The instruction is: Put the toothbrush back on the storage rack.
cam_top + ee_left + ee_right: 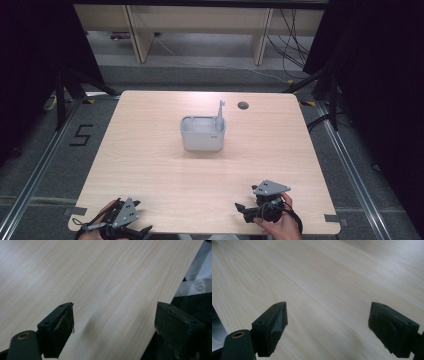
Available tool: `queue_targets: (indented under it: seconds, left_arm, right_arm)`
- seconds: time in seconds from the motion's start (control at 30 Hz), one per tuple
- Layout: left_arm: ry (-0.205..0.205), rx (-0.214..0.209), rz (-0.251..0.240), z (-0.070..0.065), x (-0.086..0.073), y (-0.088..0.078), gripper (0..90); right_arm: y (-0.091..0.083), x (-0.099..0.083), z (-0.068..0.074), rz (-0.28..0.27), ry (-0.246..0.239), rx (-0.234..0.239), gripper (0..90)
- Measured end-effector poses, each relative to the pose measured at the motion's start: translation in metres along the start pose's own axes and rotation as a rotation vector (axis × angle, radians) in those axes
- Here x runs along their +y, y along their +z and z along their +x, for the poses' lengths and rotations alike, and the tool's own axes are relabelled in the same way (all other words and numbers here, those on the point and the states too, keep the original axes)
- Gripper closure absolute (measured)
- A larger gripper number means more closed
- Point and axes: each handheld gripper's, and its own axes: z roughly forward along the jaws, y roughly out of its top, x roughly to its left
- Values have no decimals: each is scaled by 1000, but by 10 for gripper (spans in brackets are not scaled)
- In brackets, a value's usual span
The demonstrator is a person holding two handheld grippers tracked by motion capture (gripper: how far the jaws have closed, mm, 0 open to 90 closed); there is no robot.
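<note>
Both grippers' jaws gape; grey holder [202, 134] carries upright toothbrush [220, 116].

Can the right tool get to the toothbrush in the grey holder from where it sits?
Probably yes: the right tool is open, and bare table lies between it and the toothbrush standing in the holder.

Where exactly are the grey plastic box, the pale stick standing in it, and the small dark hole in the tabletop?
Grey plastic box [202, 140], high view, middle of its front wall.
Pale stick [220, 114], high view, midway along its shaft above the box's right corner.
Small dark hole [243, 105], high view, its centre, near the table's far edge.
</note>
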Motion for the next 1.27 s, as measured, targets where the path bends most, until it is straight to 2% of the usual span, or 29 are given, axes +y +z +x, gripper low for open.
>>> queue_targets:
  seconds: [0.03,0.23,0.33,0.37,0.47,0.5,0.53,0.6,0.67,0.77,0.8,0.83,0.93,1.0,1.1,1.17,1.27]
  left_arm:
    - [1,0,0,0,0,0,158]
    - [0,0,0,0,0,0,158]
    - [3,-5,2,0,0,0,157]
    - [4,-7,4,0,0,0,158]
    - [0,-5,5,0,0,0,158]
    - [-3,-6,4,-1,0,0,158]
    - [-1,-6,5,0,0,0,157]
    - [3,-5,4,0,0,0,158]
    - [1,-5,3,0,0,0,158]
    - [-3,-4,4,-1,0,0,158]
    - [-4,-4,5,-1,0,1,157]
    - [-3,-2,4,-1,0,1,158]
    - [-4,-2,3,-1,0,1,158]
    - [-4,-2,3,-1,0,1,158]
    - [-2,-4,5,-1,0,1,157]
    - [-3,-3,4,-1,0,1,158]
    - [-3,-4,5,-1,0,1,158]
  right_arm:
    - [-1,-1,1,10,16,4,167]
    - [-4,-4,2,2,2,-7,167]
    - [-5,-5,1,6,-6,4,167]
    - [-7,-6,2,5,-10,-12,167]
    - [-7,-8,2,2,-11,-17,167]
    - [-8,-8,4,13,25,-9,167]
    - [-8,-8,3,10,5,-4,167]
    - [-8,-9,2,8,-5,-5,167]
    - [-10,-10,3,13,7,-8,167]
    - [-10,-11,3,15,-6,-2,167]
    - [-11,-12,4,15,7,-19,167]
    - [-11,-12,6,22,25,-8,167]
    - [-11,-12,4,17,-21,-7,167]
    - [-11,-13,4,23,-13,5,167]
    - [-11,-13,6,28,4,-7,167]
    - [-10,-13,5,26,-14,2,167]
    - [-10,-14,5,28,-11,-1,166]
